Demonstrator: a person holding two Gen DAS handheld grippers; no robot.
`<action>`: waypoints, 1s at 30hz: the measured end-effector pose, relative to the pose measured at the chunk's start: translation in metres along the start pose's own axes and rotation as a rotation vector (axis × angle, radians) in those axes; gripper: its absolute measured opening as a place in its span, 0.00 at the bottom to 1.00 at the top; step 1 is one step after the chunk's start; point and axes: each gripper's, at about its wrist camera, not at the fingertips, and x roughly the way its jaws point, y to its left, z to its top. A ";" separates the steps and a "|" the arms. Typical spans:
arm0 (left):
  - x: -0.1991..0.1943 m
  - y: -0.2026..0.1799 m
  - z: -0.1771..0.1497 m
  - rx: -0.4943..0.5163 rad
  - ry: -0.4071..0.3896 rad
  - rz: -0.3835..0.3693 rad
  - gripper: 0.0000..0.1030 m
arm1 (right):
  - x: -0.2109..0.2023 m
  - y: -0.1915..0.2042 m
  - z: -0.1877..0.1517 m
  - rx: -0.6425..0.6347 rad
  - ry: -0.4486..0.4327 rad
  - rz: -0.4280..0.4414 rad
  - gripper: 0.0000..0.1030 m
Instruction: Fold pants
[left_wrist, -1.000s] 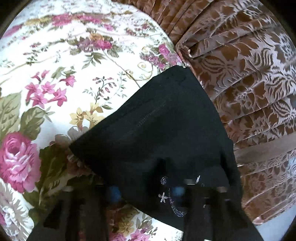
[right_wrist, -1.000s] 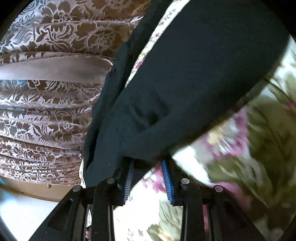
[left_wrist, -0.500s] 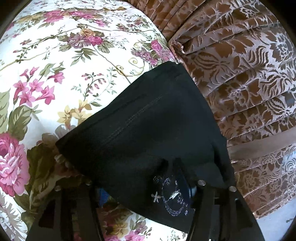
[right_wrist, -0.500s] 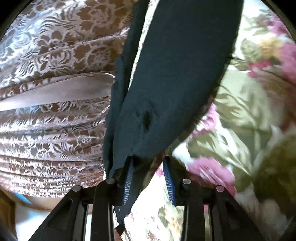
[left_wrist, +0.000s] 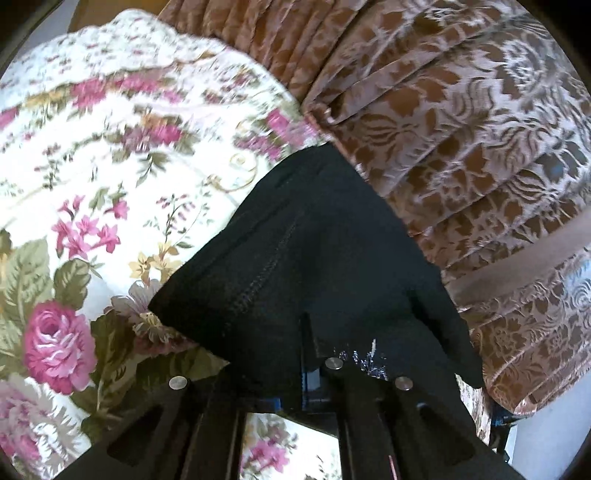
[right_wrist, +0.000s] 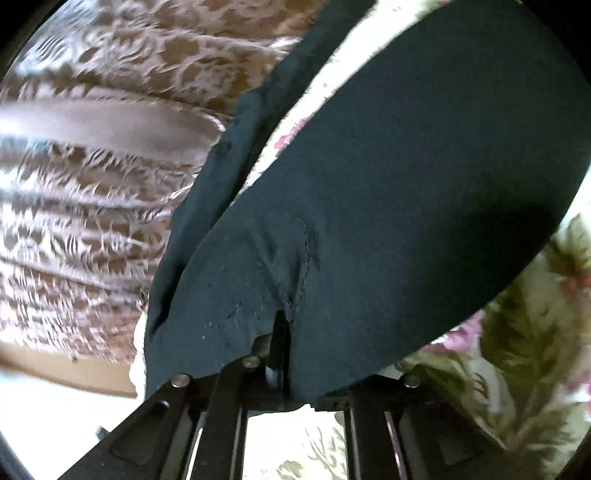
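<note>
- The bed (left_wrist: 92, 177) fills the scene, covered by a cream spread printed with pink roses and green leaves; it takes the left of the left wrist view and the right and near edge of the right wrist view (right_wrist: 528, 332).
- A brown-and-silver damask bed skirt (left_wrist: 461, 129) hangs in pleats off the bed's side, with a plain brown band across it; the right wrist view shows it on the left, blurred (right_wrist: 92, 184).
- The pants (left_wrist: 295, 266), dark and near black, lie along the bed's edge next to the skirt. One stitched seam runs up the cloth, and a small silvery embroidered motif (left_wrist: 364, 360) sits by the near hem. In the right wrist view the pants (right_wrist: 406, 184) spread broad and smooth toward the far right, a narrower strip of them trailing along the bed's edge at left.
- The left hand-held gripper (left_wrist: 308, 369) has just been closing; its jaws are pressed together, pinching the near edge of the pants beside the motif.
- The right hand-held gripper (right_wrist: 280, 350) has just been closing too; it pinches a puckered fold of the pants at a stitched seam.
</note>
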 end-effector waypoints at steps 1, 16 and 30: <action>-0.004 -0.002 -0.001 0.009 -0.007 -0.004 0.05 | -0.003 0.002 0.000 -0.015 -0.003 0.000 0.07; -0.067 0.072 -0.069 -0.007 0.033 0.087 0.08 | -0.065 -0.022 -0.059 -0.140 0.080 -0.058 0.07; -0.070 0.107 -0.064 -0.155 0.018 0.071 0.33 | -0.144 -0.115 0.003 0.073 -0.200 -0.178 0.29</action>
